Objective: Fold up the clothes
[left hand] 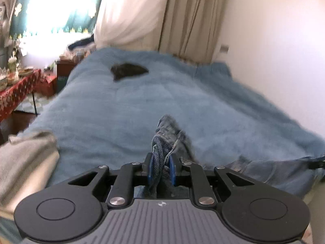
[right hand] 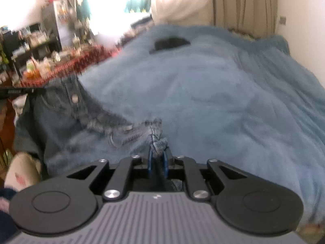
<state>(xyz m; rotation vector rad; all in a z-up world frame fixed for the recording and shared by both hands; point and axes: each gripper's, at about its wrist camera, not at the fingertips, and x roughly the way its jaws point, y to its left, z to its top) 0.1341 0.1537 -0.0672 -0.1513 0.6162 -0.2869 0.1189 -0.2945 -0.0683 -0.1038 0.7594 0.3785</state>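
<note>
- The left gripper (left hand: 160, 163) was clenched on a bunched fold of blue denim jeans (left hand: 162, 142); the cloth rose between its blue pads (left hand: 150, 167) and stood up past them toward 12 o'clock in a crumpled peak.
- In the left wrist view more of the same denim stretched away toward 3 o'clock, low over the near edge of the bed.
- The right gripper (right hand: 158, 162) was likewise clamped on a pinch of the jeans (right hand: 61, 111), a frayed, paler hem or seam edge poking up just beyond its fingertips.
- From that pinch the garment spread toward 9 and 10 o'clock in the right wrist view: mid-blue denim with a metal button (right hand: 74, 98), visible stitched seams, and a row of ripped, frayed threads (right hand: 109, 126) running diagonally across it.
- The jeans lay at the near edge of a fluffy blue blanket (left hand: 152, 93) covering the bed, partly draped off its side.
- A small dark item (left hand: 129, 70) rested on the blanket well apart from the jeans, toward 12 o'clock; the blur hid what it was.
- A beige cloth (left hand: 26, 158) lay at 8 o'clock in the left view, beside the blanket.
- Both views were motion-blurred, so finer details of the denim could not be told.
- A cluttered table with a red patterned cover (right hand: 67, 67) stood at 10 o'clock, beside the bed.
</note>
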